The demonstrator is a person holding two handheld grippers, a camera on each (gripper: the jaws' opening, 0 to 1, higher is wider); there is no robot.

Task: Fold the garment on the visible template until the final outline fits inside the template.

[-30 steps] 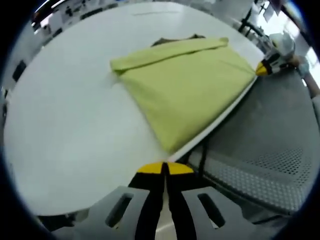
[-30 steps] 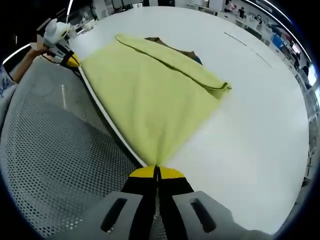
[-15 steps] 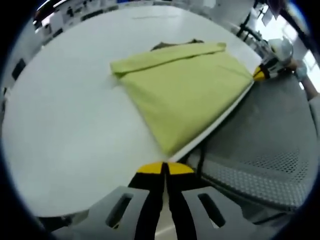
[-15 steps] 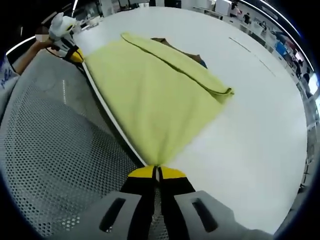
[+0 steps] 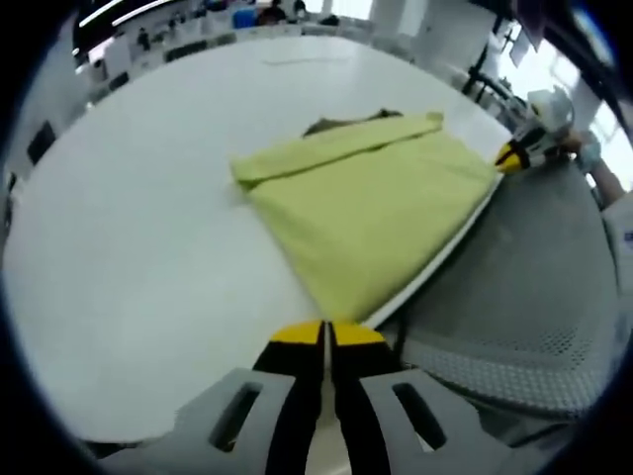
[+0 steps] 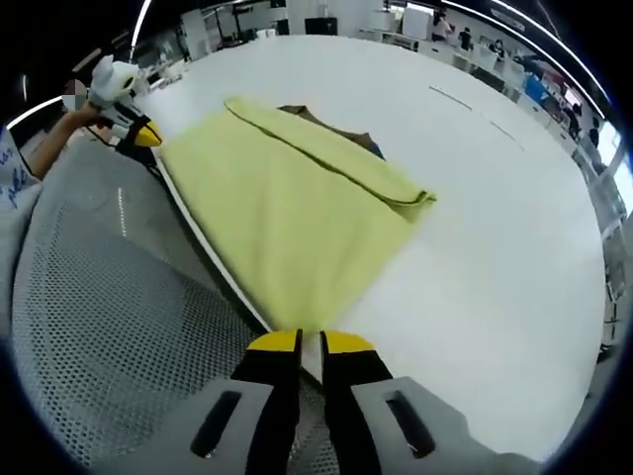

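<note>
A yellow-green garment (image 5: 366, 203) lies folded flat on the white table (image 5: 148, 228), with a folded band along its far edge. A brown strip of the template (image 5: 341, 123) peeks out behind that band. My left gripper (image 5: 324, 334) is shut, its yellow tips just short of the garment's near corner. My right gripper (image 5: 512, 154) sits at the garment's far right corner. In the right gripper view the garment (image 6: 287, 208) runs up from my right gripper (image 6: 310, 342), whose jaws stand slightly open at its corner. The template (image 6: 326, 123) shows there too, and my left gripper (image 6: 136, 134) is at the far left corner.
A grey perforated surface (image 5: 534, 297) lies lower than the table along its edge beside the garment, and also shows in the right gripper view (image 6: 109, 307). A person's hand (image 6: 99, 94) holds the left gripper. Desks and equipment stand far behind the table.
My right gripper's jaws have parted and let go of the garment's corner. Both cameras have drawn back slightly; the garment lies as before.
</note>
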